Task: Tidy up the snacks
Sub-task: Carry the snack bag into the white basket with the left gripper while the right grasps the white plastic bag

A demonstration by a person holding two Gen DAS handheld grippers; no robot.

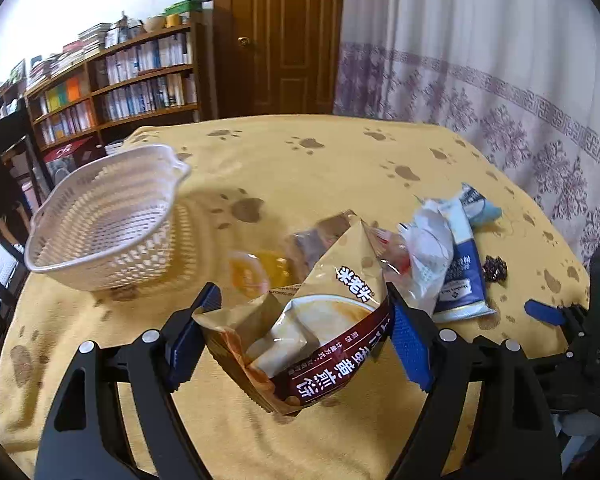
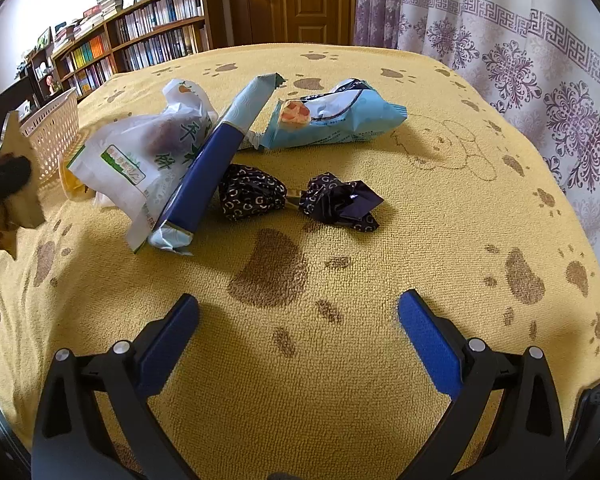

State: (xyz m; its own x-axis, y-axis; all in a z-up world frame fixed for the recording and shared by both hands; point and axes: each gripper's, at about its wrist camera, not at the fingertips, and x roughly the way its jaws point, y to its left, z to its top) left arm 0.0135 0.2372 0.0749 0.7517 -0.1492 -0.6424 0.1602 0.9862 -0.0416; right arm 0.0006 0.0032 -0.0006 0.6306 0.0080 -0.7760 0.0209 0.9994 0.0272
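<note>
Right of the white perforated plastic basket point(image 1: 100, 220), my left gripper point(image 1: 296, 332) apparently clamps a tan-and-maroon crinkled snack packet point(image 1: 312, 332); right gripper point(image 2: 300, 336) gapes wide, holding nothing.

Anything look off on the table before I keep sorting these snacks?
Nothing spilled or torn. The left gripper holds the tan snack bag, lifted and crumpled. The white basket holds no snacks. The remaining packets lie jumbled: the navy packet rests across the white bag, beside the dark twisted candy. The right gripper is open.
</note>
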